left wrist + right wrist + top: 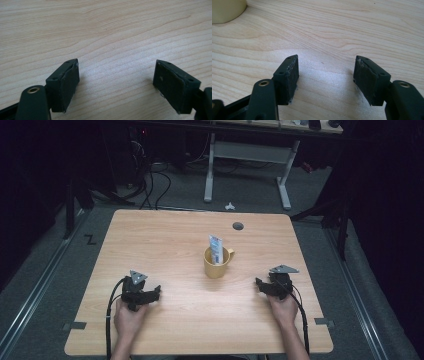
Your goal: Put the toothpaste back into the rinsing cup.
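A yellow mug (218,262) stands at the middle of the wooden table (165,240), with a white and blue tube (216,249) upright inside it. My left gripper (156,291) rests on the table at the front left, held by a hand, its jaws open over bare wood (116,72). My right gripper (259,283) rests at the front right, to the right of the mug, jaws open with nothing between them (327,71). The mug's base (227,10) shows at the top left corner of the right gripper view.
A round grey grommet (238,226) sits in the table near its far edge. Beyond the table stand a white desk frame (247,165) and cables on the floor. Dark floor runs along both sides of the table.
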